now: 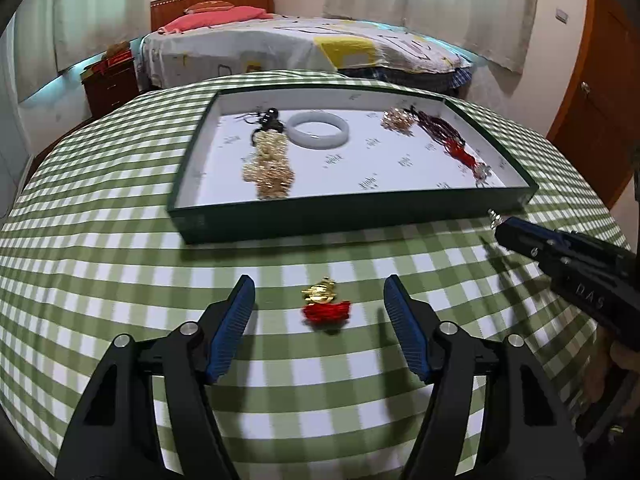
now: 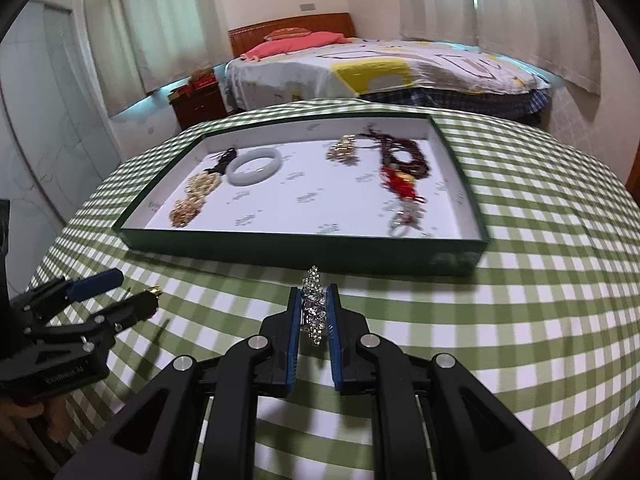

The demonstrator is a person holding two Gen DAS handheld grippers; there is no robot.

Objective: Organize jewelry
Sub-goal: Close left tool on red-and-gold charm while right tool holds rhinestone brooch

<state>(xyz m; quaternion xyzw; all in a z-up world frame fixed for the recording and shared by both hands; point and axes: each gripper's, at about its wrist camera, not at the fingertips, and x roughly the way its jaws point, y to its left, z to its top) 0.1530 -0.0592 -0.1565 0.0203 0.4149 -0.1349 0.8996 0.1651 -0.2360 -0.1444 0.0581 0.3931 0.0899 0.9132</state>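
A silver rhinestone piece (image 2: 313,307) is pinched upright; a gold charm with red tassel (image 1: 325,303) lies before the green tray (image 1: 320,216).

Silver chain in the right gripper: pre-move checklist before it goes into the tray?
1. Right gripper shut on silver chain: ok.
2. Chain hangs clear of the checked tablecloth: cannot tell.
3. Green tray straight ahead, near wall between chain and tray floor, so lift first: ok.
4. Bare tray floor in the middle, between white bangle and red tassel piece: ok.
5. Left gripper open, off to the side of the path: ok.
6. Gold and red charm not yet grasped, on the cloth: ok.
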